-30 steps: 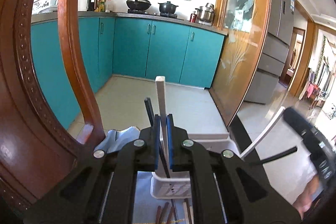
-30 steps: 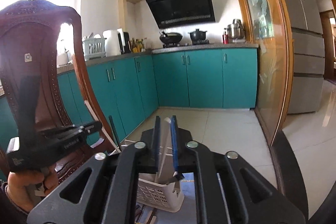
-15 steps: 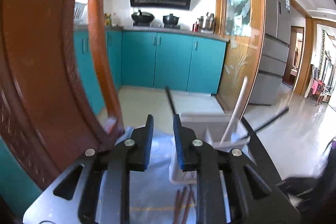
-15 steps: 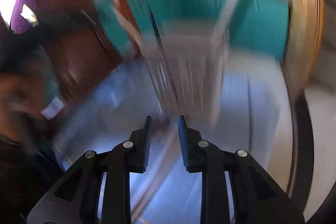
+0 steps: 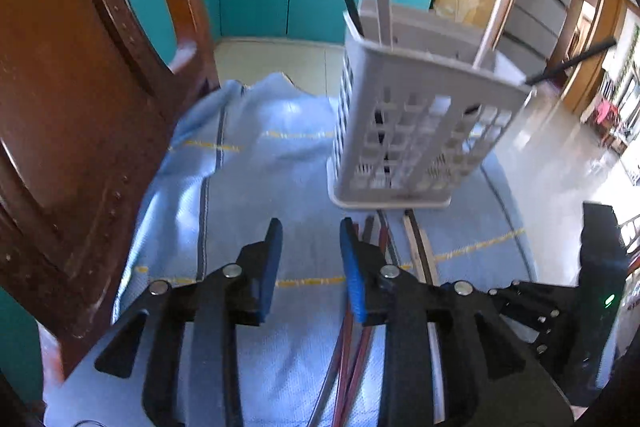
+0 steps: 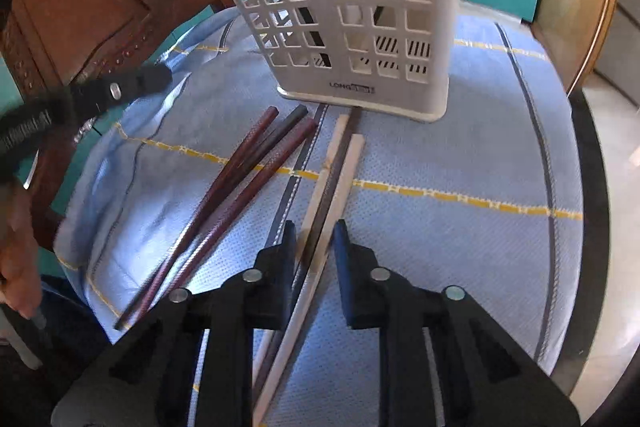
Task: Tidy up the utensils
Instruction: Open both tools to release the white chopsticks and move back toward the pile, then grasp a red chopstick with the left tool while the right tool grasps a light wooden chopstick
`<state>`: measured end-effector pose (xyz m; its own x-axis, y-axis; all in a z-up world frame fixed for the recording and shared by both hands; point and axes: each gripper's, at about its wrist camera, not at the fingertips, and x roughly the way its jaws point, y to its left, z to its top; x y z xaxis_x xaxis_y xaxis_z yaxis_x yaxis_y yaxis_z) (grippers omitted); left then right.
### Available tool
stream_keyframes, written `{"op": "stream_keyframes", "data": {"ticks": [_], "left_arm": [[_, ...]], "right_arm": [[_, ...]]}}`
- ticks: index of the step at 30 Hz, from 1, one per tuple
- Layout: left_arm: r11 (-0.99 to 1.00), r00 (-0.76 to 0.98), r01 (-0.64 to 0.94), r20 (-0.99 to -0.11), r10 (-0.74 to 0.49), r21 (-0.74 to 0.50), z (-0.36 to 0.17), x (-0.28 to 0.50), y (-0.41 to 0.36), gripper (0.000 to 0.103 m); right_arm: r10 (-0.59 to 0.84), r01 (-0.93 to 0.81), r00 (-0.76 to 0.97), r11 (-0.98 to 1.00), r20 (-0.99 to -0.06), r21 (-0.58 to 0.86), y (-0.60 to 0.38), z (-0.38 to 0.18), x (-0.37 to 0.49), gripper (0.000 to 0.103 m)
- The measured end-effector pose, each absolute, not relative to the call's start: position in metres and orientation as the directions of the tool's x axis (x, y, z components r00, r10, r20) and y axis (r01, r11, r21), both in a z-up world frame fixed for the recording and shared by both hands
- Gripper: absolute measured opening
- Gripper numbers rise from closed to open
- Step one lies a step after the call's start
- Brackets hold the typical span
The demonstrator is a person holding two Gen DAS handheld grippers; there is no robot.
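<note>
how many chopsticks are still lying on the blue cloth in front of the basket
6. Three reddish-dark ones lie fanned to the left; two pale ones and a dark one between them run under the right gripper. Others could be hidden beneath the grippers.

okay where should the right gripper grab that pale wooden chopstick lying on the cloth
Grip the pale chopstick mid-shaft, coming straight down with the right gripper, jaws across its width. It lies flat on the blue cloth, tight against a dark chopstick, so both may lift together.

You get bright daylight with shiny glare on the blue cloth (image 5: 256, 163), curved fisheye edges, and a slightly blurry basket (image 5: 416, 131)
</note>
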<state>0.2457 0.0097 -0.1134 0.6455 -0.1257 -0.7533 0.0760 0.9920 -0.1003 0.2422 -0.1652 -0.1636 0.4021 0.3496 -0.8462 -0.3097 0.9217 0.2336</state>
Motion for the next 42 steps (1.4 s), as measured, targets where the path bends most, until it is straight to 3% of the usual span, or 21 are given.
{"op": "stream_keyframes", "data": {"ticks": [3,12,19,21,24,30,31,32,42], "left_arm": [[0.993,0.635,0.085,-0.763,-0.121,-0.087,-0.12,0.241,0.007,0.032],[0.994,0.624,0.094,-0.774,-0.108,-0.063,-0.123,0.241,0.002,0.038],[0.994,0.618,0.101,-0.78,-0.101,-0.049,-0.129,0.243,-0.003,0.041],[0.993,0.616,0.105,-0.781,-0.1,-0.044,-0.129,0.243,-0.004,0.042],[0.993,0.611,0.111,-0.786,-0.094,-0.033,-0.131,0.243,-0.006,0.043],[0.993,0.602,0.114,-0.794,-0.087,-0.022,-0.134,0.242,-0.006,0.045],[0.993,0.601,0.114,-0.795,-0.086,-0.021,-0.135,0.241,-0.006,0.045],[0.993,0.6,0.113,-0.795,-0.085,-0.021,-0.135,0.241,-0.005,0.045],[0.994,0.57,0.107,-0.818,-0.08,-0.023,-0.145,0.245,-0.002,0.049]], "right_arm": [[0.367,-0.304,0.39,0.917,-0.845,0.258,-0.17,-0.162,0.242,0.0],[0.309,-0.277,0.425,0.939,-0.851,0.203,-0.182,-0.159,0.244,0.001],[0.313,-0.342,0.42,0.924,-0.852,0.171,-0.158,-0.161,0.235,0.028],[0.289,-0.356,0.433,0.925,-0.854,0.132,-0.149,-0.162,0.233,0.029],[0.281,-0.374,0.442,0.921,-0.852,0.109,-0.142,-0.162,0.231,0.021],[0.327,-0.351,0.407,0.918,-0.853,0.184,-0.153,-0.161,0.235,0.018],[0.334,-0.346,0.403,0.918,-0.852,0.197,-0.156,-0.159,0.236,0.016],[0.336,-0.338,0.404,0.919,-0.851,0.202,-0.159,-0.158,0.236,0.006],[0.231,-0.242,0.444,0.961,-0.866,0.132,-0.188,-0.158,0.243,0.007]]}}
